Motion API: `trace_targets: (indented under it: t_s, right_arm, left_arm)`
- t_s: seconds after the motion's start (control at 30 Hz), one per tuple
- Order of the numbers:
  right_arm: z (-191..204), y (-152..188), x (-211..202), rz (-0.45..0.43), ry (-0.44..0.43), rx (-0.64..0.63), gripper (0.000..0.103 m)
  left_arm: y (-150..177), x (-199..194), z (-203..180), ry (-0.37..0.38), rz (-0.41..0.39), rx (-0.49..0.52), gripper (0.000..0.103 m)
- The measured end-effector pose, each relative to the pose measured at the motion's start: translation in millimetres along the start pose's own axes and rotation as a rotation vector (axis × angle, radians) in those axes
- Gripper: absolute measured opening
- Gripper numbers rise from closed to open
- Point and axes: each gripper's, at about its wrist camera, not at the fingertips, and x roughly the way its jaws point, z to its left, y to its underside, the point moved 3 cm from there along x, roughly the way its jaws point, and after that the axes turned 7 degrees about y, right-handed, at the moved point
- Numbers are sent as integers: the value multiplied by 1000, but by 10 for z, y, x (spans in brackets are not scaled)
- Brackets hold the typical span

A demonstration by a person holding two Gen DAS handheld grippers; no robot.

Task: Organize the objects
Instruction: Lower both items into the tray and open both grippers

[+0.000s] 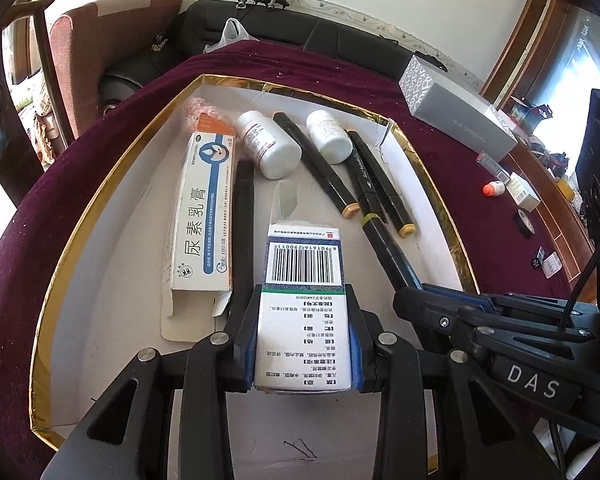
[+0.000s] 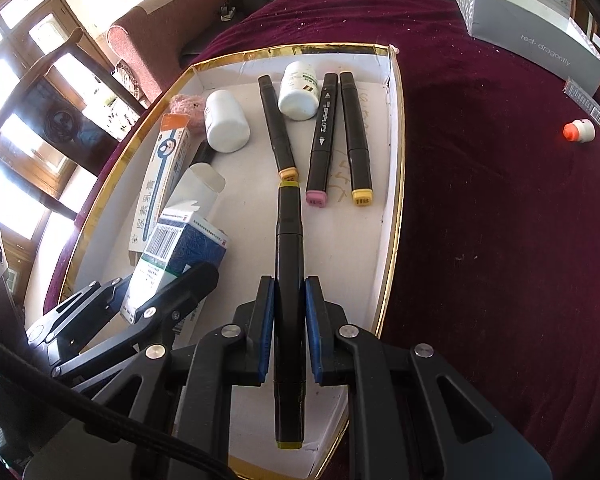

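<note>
While the left gripper (image 1: 304, 336) clamps its blue pads on a small medicine carton (image 1: 300, 280) with a barcode, the right gripper (image 2: 288, 320) is closed narrowly on a black marker (image 2: 289, 264) with an olive-yellow cap. Both held things hang over the white, gold-rimmed tray (image 2: 396, 160) on the maroon tablecloth (image 2: 500, 240). In the tray lie a long ointment box (image 1: 204, 216), 2 white pill bottles (image 1: 272, 144) (image 1: 329, 136), a pink fluffy thing (image 2: 186, 110) in the far corner, and 3 more black markers side by side: an orange-capped one (image 2: 277, 128), a pink-capped one (image 2: 323, 140) and a yellow-capped one (image 2: 356, 136). Outside the tray, a grey tissue box (image 2: 528, 28) and a small orange-capped bottle (image 2: 579, 131) rest on the cloth.
</note>
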Motion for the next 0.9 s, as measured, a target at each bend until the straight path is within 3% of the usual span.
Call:
trace_targets:
  t_s: [0.53, 0.9]
  right_arm:
    - [39, -7, 26, -19, 55, -20, 13]
    - [-21, -6, -16, -30, 11, 24, 14]
  left_arm:
    - [-8, -29, 37, 0, -10, -36, 31]
    - [-10, -70, 88, -19, -18, -64, 50]
